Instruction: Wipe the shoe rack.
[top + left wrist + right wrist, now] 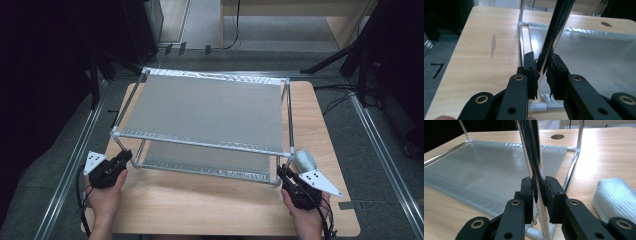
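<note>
A two-tier rack of shiny metal tubes stands on the wooden table (210, 205), with a grey fabric top shelf (200, 110) and a lower shelf (200, 161) beneath it. At the rack's front left corner, my left gripper (125, 157) (543, 71) is shut on the front left leg (554, 30), low down near its white corner joint (537, 107). My right gripper (281, 172) (539, 192) is shut on the front right leg (530, 145) in the same way. A hand holds each gripper from the near edge.
A white ribbed roll of cloth (306, 160) (616, 195) lies on the table just right of the right gripper. Bare table runs between the hands at the front. Dark stands, cables and metal rails surround the table on the floor.
</note>
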